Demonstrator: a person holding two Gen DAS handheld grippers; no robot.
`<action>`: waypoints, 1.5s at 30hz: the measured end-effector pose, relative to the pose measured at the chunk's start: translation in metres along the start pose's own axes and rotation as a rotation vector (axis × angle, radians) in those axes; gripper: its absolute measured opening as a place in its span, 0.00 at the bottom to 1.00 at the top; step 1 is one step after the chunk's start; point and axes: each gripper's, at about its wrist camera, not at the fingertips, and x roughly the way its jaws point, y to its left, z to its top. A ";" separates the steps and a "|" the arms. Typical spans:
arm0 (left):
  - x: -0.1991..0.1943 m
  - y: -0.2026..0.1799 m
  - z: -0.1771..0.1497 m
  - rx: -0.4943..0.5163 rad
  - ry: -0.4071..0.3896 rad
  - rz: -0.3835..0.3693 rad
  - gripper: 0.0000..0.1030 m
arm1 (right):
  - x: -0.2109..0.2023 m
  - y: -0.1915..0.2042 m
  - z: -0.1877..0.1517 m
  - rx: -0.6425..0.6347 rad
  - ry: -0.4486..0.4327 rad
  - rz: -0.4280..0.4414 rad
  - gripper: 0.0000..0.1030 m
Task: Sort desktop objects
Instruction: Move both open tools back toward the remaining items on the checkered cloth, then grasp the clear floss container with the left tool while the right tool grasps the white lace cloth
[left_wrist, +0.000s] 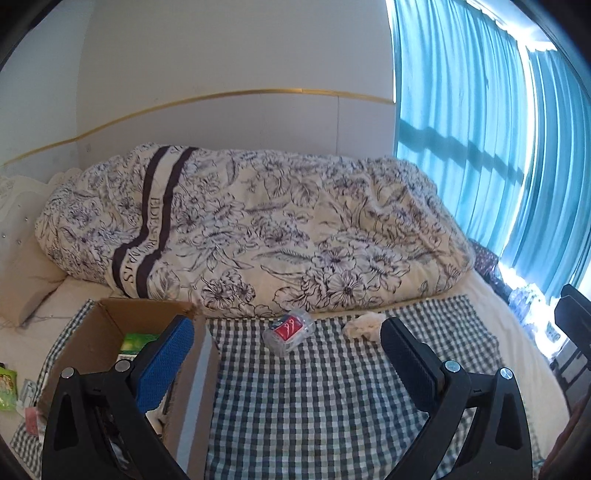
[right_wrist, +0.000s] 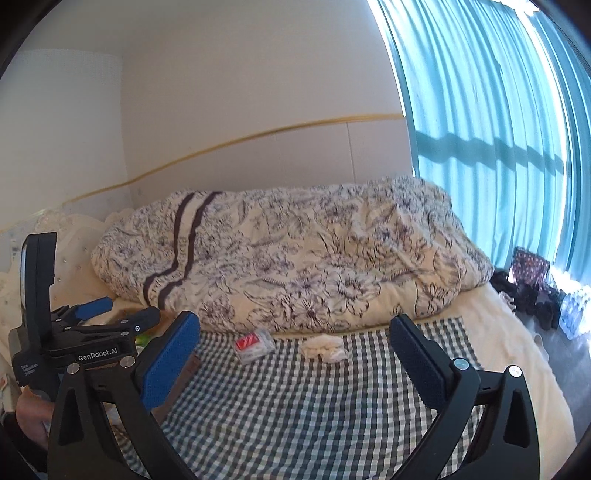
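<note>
Left wrist view. The left gripper (left_wrist: 288, 354) hung with its jaws wide apart and nothing between them, above the checked cloth (left_wrist: 332, 398). The cardboard box (left_wrist: 107, 332) stood open at the left of the cloth, its near wall behind the blue pad of the left finger; a green packet (left_wrist: 138, 341) lay inside. The clear plastic container (left_wrist: 290, 330) with a red label lay on its side at the far edge of the cloth, just before the floral duvet (left_wrist: 258, 229). The crumpled tissue (left_wrist: 364, 325) lay to its right, near but apart.

Handling, as judged: the container appeared light, thin-walled and smooth, so it would likely slip or dent under a hard squeeze. Hold should be taken across its short width at mid-body, with moderate closure. The tissue appeared very light and soft; a pinch on its bulkiest fold would suffice.

Right wrist view. The right gripper (right_wrist: 295, 358) was likewise spread wide and empty over the cloth. The container lay ahead and slightly left of its centre line, the tissue almost straight ahead, both at the duvet's edge. The left gripper's body appeared at the far left, over the box area. Whether the container held anything could not be determined.
</note>
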 end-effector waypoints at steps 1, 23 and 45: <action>0.013 -0.001 -0.003 0.003 0.014 -0.002 1.00 | 0.009 -0.003 -0.003 0.004 0.015 -0.003 1.00; 0.250 0.010 -0.065 -0.028 0.199 0.031 1.00 | 0.236 -0.052 -0.085 -0.031 0.274 -0.060 1.00; 0.298 0.008 -0.088 -0.042 0.196 -0.139 0.82 | 0.314 -0.061 -0.123 0.036 0.359 -0.074 0.85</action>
